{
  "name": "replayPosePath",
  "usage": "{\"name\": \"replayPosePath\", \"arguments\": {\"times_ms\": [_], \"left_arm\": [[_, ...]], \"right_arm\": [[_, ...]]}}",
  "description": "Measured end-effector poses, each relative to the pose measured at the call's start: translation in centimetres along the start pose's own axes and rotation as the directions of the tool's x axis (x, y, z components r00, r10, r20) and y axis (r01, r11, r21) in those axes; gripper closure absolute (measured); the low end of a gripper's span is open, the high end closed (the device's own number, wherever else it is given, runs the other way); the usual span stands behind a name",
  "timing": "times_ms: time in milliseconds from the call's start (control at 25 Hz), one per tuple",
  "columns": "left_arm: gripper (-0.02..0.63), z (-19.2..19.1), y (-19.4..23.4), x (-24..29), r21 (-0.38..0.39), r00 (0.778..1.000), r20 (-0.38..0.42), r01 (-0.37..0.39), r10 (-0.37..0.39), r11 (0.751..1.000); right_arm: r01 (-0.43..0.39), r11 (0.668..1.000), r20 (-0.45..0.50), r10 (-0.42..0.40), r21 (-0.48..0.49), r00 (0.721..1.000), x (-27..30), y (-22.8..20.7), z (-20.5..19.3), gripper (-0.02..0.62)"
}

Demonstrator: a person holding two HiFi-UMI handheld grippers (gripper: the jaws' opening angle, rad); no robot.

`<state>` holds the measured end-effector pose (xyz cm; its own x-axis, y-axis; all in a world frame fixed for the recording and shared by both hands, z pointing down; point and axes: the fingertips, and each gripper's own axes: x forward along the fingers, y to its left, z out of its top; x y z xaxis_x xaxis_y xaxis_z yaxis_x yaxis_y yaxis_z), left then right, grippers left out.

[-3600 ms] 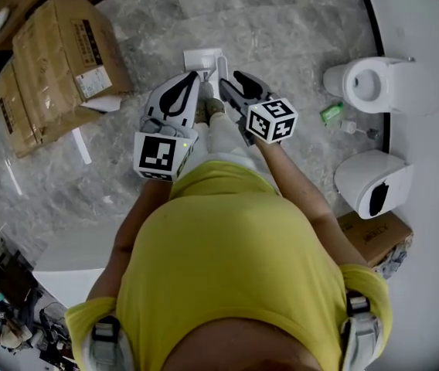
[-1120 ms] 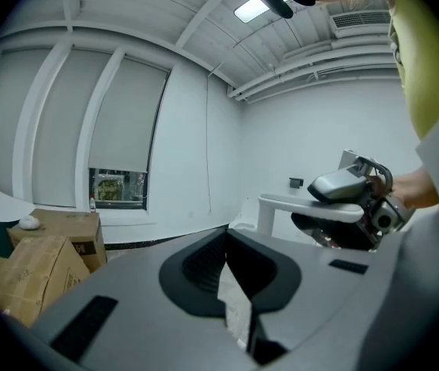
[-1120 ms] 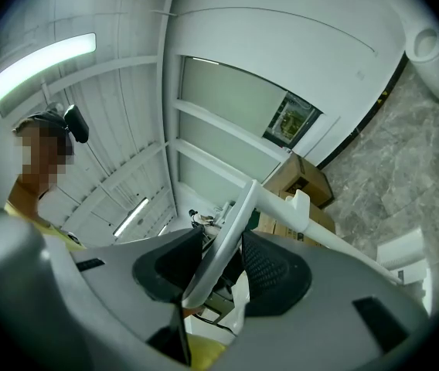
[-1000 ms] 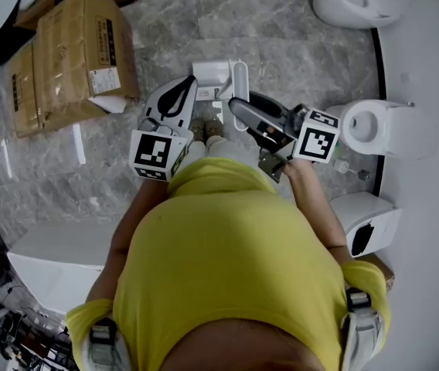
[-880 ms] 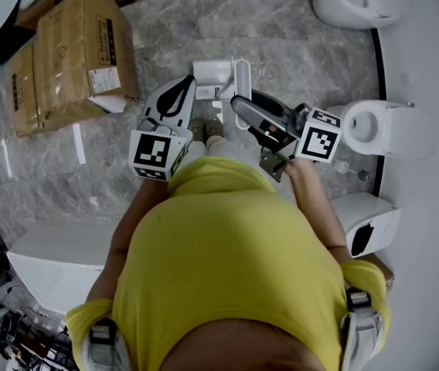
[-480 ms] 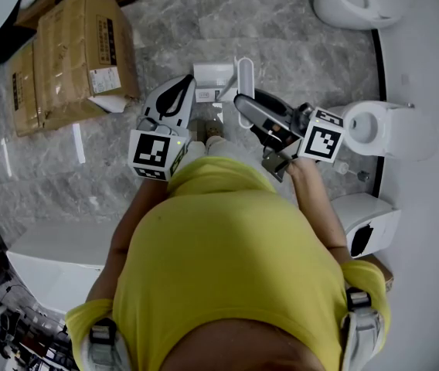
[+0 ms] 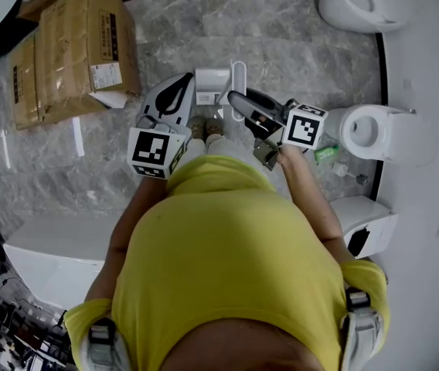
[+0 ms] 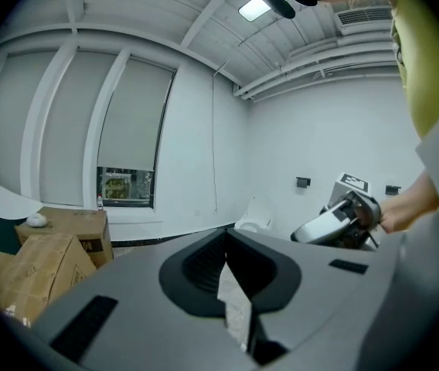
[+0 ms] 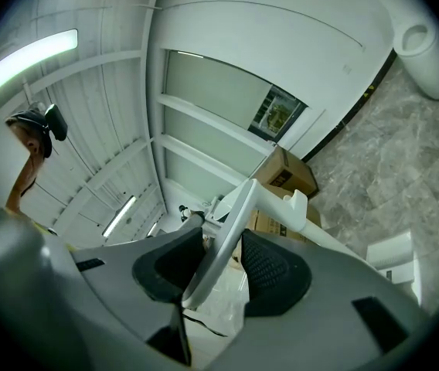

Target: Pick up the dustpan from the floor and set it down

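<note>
Setting down: the step in hand, as I judge it. The right claw (image 7: 236,99) carries the dustpan (image 7: 213,82), which is bound for the floor (image 7: 281,29).
Right claw: jaws about half closed, both pads pressing on the white handle (image 9: 231,230), which crosses them at a slant.
Left claw (image 7: 183,85): jaws together with nothing between them. It sits idle beside the right claw.
Dustpan place: the top of the handle sits inside the right claw. The shaft runs out past the tips, then down. The pan hangs ahead of and below those tips, between the tips of the two claws in the head view.
Below the claws: shoes (image 7: 207,128) lie just behind the pan, on the wrist side of both tips.
Floor contact: cannot tell whether the pan's base touches yet.
Doing it well: bring the right claw straight down, wrist steady, so the pan's base meets the floor flat and not on one edge. Keep the pads pressed until the pan bears its own weight, then part the jaws wide and draw back along the handle.
Handling: the handle is thin and smooth, so it may swivel between the pads if the claw tilts.
Risk: letting go early could tip the dustpan toward the shoes or against the left claw.
Clearance: boxes (image 7: 73,45) stand well off to the left claw's outer side.
</note>
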<state>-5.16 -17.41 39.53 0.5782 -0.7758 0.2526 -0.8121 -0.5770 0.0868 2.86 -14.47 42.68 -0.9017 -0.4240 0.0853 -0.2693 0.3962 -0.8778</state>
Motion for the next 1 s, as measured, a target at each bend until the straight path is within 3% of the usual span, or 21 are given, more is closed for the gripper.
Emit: {"name": "replayPosePath", "arguments": {"times_ms": [360,1000], "left_arm": [[0.604,-0.8,0.9,-0.2,-0.015,1.0,-0.016,-0.014,0.013,1.0],[0.604,-1.3,0.6,-0.3,-0.017,0.999,-0.033,-0.009,0.008,1.0]], "right_arm": [[0.112,0.994,-0.085,-0.112,0.0,0.99,2.1,-9.0,-3.1,0.433],[0.112,0.985,-0.087,-0.125,-0.134,0.988,2.3,-13.5,-5.3,0.434]]}}
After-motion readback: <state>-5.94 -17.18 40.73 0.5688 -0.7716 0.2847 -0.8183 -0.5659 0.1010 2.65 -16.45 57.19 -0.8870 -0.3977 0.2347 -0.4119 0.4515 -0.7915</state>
